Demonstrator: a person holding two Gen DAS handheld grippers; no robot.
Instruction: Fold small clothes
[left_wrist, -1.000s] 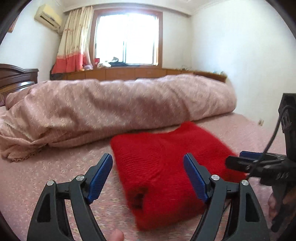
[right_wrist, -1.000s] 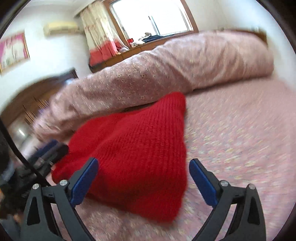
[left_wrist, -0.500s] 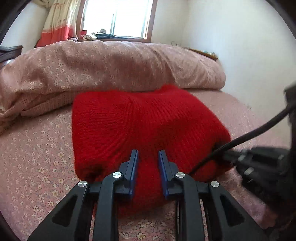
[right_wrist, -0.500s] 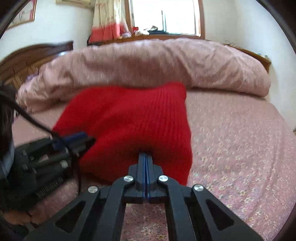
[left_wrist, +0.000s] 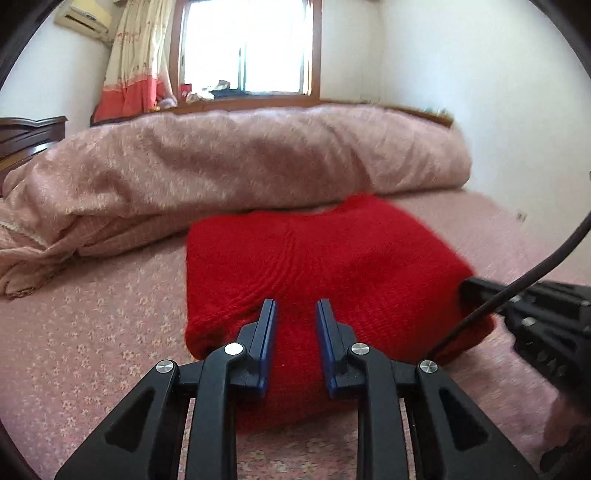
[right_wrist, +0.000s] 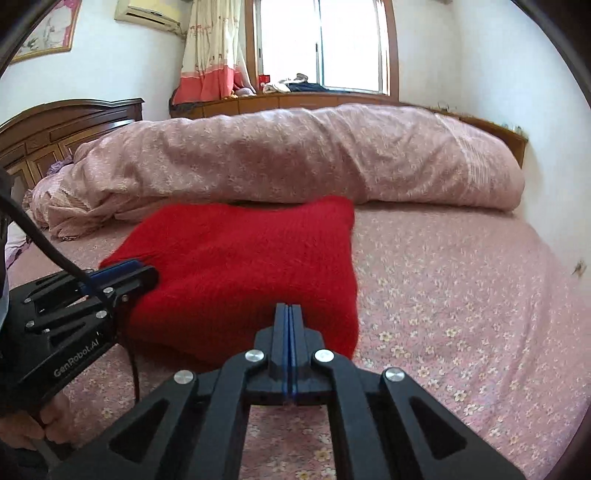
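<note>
A folded red knitted sweater (left_wrist: 332, 273) lies on the pink flowered bed sheet (left_wrist: 92, 332); it also shows in the right wrist view (right_wrist: 243, 269). My left gripper (left_wrist: 294, 314) has its blue-padded jaws nearly shut, pinching a thick fold at the sweater's near edge. My right gripper (right_wrist: 289, 314) has its jaws pressed fully together at the sweater's near right edge; whether any cloth is between them I cannot tell. Each gripper shows in the other's view, the right one (left_wrist: 524, 310) at the sweater's right corner, the left one (right_wrist: 92, 291) at its left corner.
A rolled pink flowered duvet (left_wrist: 240, 162) lies across the bed just behind the sweater, also in the right wrist view (right_wrist: 295, 155). A dark wooden headboard (right_wrist: 66, 125) stands at the left. White walls and a window (right_wrist: 321, 44) are behind. Bare sheet (right_wrist: 461, 295) extends to the right.
Both grippers went from wide open to closed at the sweater's near edge a second ago. Since half a second ago both views have pulled back and up slightly; the jaws hold as before.
</note>
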